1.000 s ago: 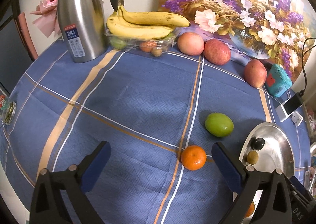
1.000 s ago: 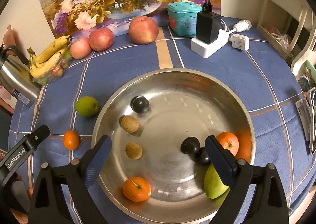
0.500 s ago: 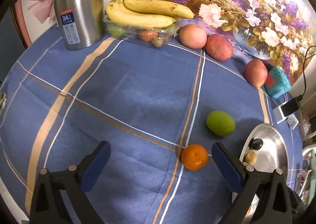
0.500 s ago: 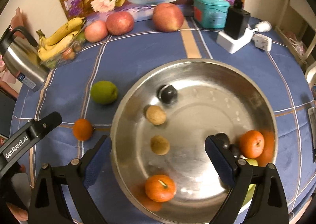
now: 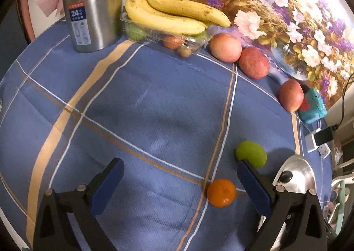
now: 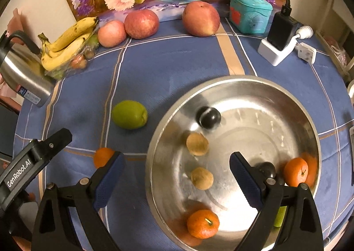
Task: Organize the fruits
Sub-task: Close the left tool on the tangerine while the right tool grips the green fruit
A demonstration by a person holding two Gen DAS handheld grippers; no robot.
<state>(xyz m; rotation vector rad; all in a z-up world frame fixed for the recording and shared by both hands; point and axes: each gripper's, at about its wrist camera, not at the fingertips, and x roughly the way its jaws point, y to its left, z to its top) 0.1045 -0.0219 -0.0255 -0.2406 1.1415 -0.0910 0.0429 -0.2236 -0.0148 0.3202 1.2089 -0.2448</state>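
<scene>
With both the left gripper (image 5: 180, 186) and right gripper (image 6: 177, 179) spread wide and empty, the round mandarin (image 5: 221, 192) (lying loose on the tablecloth (image 5: 143, 107)) could roll off if a finger nudges it.

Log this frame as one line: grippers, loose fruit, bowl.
left gripper: open, empty | right gripper: open, empty | orange and green fruit: on cloth beside bowl

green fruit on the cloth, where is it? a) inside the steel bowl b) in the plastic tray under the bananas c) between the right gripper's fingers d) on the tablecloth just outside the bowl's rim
d: the green fruit lies on the blue tablecloth, left of the steel bowl and clear of its rim, with nothing gripping it.
</scene>
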